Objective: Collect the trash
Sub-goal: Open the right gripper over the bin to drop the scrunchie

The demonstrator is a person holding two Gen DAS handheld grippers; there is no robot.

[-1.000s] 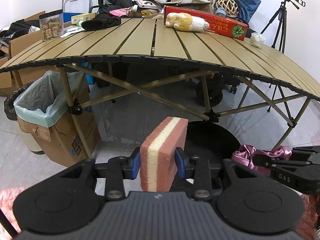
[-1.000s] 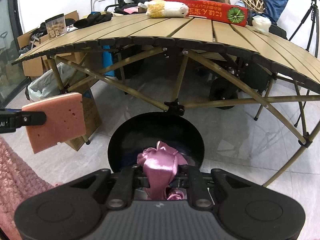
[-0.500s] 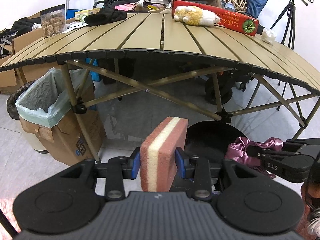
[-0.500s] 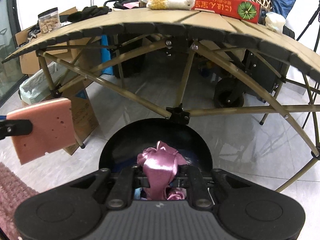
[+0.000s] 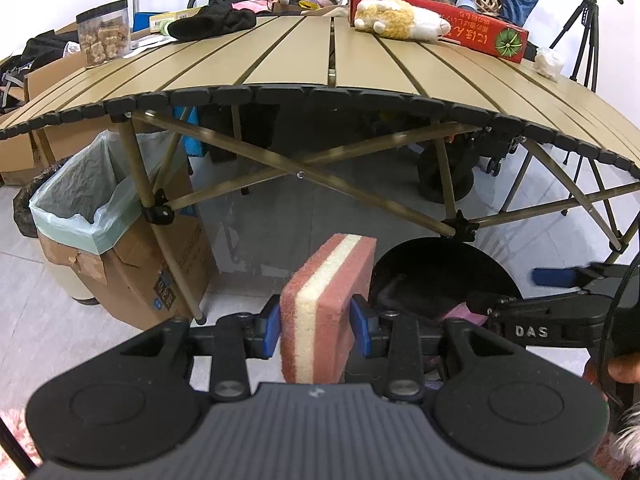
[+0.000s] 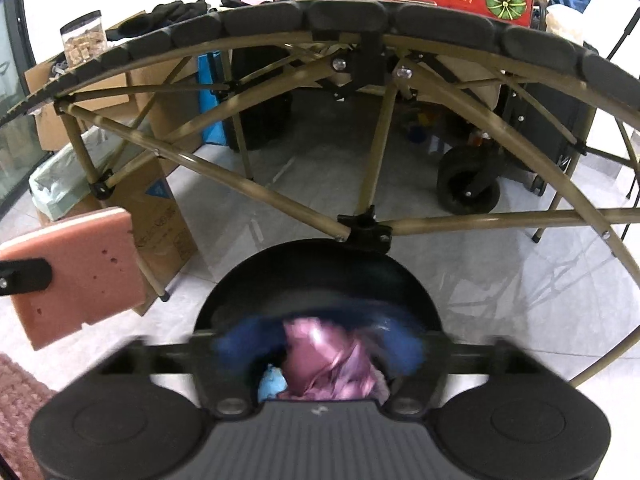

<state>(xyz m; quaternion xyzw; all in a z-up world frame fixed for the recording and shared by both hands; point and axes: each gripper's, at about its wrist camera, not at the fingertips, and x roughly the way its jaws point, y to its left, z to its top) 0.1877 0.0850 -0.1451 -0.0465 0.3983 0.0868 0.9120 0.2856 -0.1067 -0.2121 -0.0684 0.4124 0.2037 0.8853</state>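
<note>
Your left gripper [image 5: 316, 330] clamps the pink-and-cream sponge [image 5: 326, 308] upright. Your right gripper [image 6: 320, 344] is spread wide, blurred, pink foil wrapper [image 6: 332, 364] loose between its fingers, directly over the black bin [image 6: 320, 280] ahead.

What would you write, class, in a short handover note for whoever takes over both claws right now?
Left claw: shut on the pink-and-cream sponge, held upright beside the black bin.
Right claw: its blue pads are motion-blurred and spread apart, open over the bin; the pink shiny wrapper sits loose between them at the bin's mouth.
Done: wrapper brought to the bin and apparently let go.
Left: confirm that it has dropped in, then drop the sponge in too.
</note>
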